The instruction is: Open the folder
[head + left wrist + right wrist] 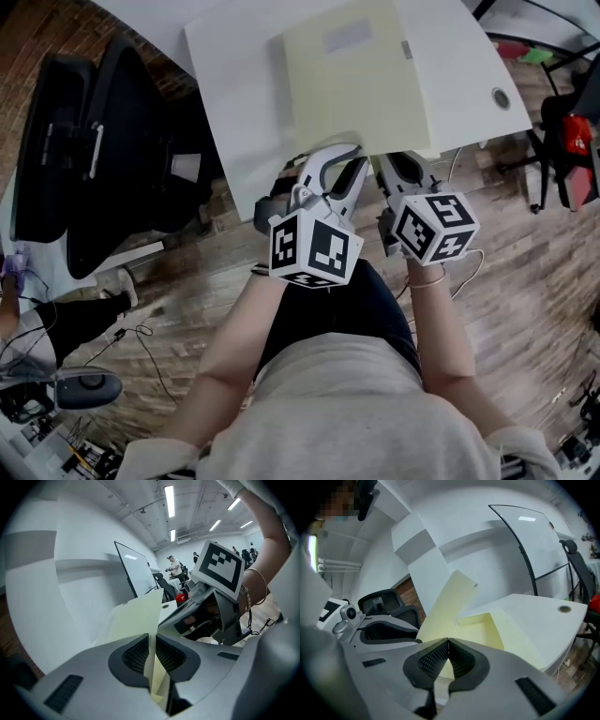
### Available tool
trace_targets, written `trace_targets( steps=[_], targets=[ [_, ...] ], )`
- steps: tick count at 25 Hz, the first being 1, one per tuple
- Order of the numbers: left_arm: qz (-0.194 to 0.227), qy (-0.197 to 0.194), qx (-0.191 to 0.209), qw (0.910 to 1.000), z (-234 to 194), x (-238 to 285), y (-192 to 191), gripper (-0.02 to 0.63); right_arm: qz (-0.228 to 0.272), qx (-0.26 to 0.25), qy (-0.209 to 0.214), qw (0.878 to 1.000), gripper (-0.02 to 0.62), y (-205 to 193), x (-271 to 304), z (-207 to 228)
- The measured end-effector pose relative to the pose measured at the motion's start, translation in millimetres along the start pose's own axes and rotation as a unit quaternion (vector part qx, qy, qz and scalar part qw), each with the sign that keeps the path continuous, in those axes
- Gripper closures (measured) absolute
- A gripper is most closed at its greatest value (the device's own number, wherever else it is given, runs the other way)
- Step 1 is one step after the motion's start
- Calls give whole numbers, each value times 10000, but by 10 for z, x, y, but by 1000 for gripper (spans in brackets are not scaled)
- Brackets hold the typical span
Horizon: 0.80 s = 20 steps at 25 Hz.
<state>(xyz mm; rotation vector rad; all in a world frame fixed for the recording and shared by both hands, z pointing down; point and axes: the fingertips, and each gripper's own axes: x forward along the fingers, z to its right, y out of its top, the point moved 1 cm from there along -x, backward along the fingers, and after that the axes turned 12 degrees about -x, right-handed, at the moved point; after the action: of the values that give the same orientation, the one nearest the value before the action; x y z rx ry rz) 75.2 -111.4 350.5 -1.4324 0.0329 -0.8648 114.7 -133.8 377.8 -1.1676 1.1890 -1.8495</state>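
Clamping the folder (361,84) at its near edge: left tongs (151,644) beside right tongs (448,646)

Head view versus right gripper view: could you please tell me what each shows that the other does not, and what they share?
Only the head view shows the person's arms, lap, both marker cubes and the label on the folder. Only the right gripper view shows the right gripper with jaws shut on the cover's edge, the cover raised off the lower half, and a glass board behind. Both show the yellow folder, the white table with its round hole, the black chair and the left gripper.
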Motion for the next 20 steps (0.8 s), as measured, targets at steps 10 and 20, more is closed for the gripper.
trace_targets(
  steps=[10,20],
  targets=[
    [52,522,-515,9973,-8,-315,-14,561,166,-223,510,9983,574,176,-31,-208],
    [135,681,-894,9936,-61,-622,-137,568,206,-404,893,9950,574,286,123,-561]
  ],
)
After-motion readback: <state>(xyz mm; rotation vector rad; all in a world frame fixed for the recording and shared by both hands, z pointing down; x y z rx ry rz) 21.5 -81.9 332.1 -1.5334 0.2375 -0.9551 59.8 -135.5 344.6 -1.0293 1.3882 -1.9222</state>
